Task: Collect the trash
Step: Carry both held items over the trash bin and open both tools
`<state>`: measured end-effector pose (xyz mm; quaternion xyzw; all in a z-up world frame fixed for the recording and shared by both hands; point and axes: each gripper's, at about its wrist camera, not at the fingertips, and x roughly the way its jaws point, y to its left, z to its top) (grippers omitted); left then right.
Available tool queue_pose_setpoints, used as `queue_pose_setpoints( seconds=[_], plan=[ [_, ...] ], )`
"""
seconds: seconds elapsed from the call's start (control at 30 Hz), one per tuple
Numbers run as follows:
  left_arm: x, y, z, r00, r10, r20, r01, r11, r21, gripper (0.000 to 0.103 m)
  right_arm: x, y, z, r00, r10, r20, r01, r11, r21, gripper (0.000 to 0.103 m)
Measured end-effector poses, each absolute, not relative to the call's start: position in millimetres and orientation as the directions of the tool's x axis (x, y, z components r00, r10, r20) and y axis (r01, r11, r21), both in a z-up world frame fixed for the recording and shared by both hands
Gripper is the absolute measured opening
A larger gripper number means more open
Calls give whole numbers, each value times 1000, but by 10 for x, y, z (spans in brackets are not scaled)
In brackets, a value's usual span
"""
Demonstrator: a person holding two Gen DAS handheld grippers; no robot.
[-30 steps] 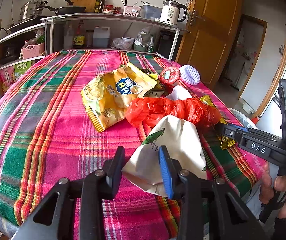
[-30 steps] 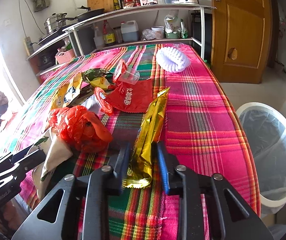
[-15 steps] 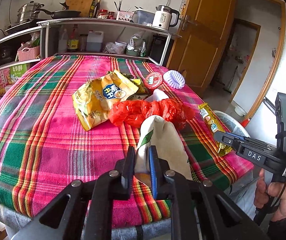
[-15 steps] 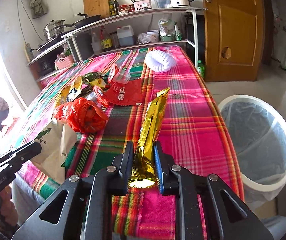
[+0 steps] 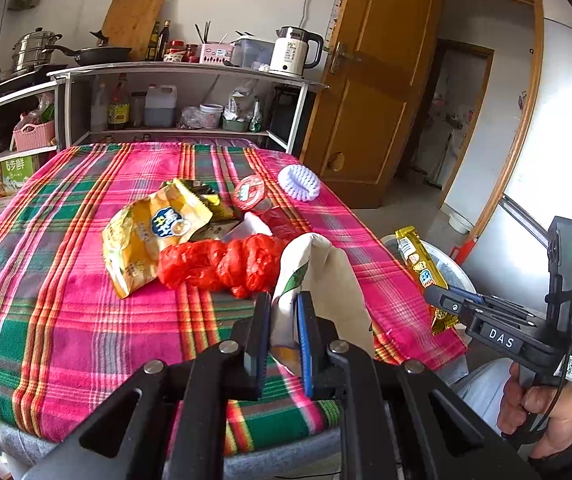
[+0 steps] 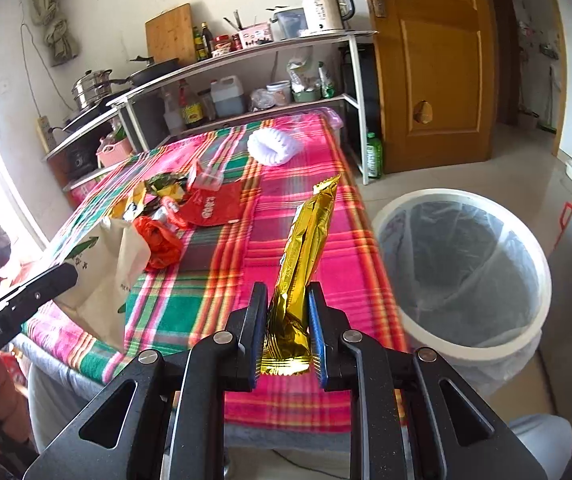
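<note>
The left tongs were clamped on the lower edge of a white paper bag, their jaws having just closed on it, so only a narrow gap stood between the pads. The bag stood up from the tongs above the near edge of the table, its top leaning toward a crumpled red plastic bag that lay just behind it. The right tongs were pinched shut on the bottom end of a long gold foil wrapper, which rose upright and tilted slightly right, clear of the cloth, near the table's right edge. In the left wrist view that wrapper hung past the near right corner of the table, over the floor side.

A white-rimmed trash bin lined with a clear bag stood on the floor just beside the table's right edge, its mouth open and unobstructed. Bare floor stretched from the bin toward a wooden door.

Further in from the near edge, a yellow snack bag lay left of the red plastic bag, with a red round lid and other wrappers behind. A white ring-shaped brush sat alone toward the far right corner. The left half of the plaid cloth and the strip along the near edge were open. A metal shelf rack with a kettle stood past the far edge.
</note>
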<state>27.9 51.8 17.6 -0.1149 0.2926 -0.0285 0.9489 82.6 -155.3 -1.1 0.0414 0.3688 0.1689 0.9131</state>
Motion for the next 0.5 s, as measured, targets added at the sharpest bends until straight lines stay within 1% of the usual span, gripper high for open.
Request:
queue_pose_setpoints(
  seconds=[0.27,0.5],
  plan=[
    [697,88,251,819,-219,-531,101,965,-242,14,855,-1979,-26,696,280,-661,-193,960,203,21],
    [1116,-340,224,790,-289,-541,179,952,-247,14,1013,-2321,-134,692,238,-681,-125,969,212,21]
  ],
)
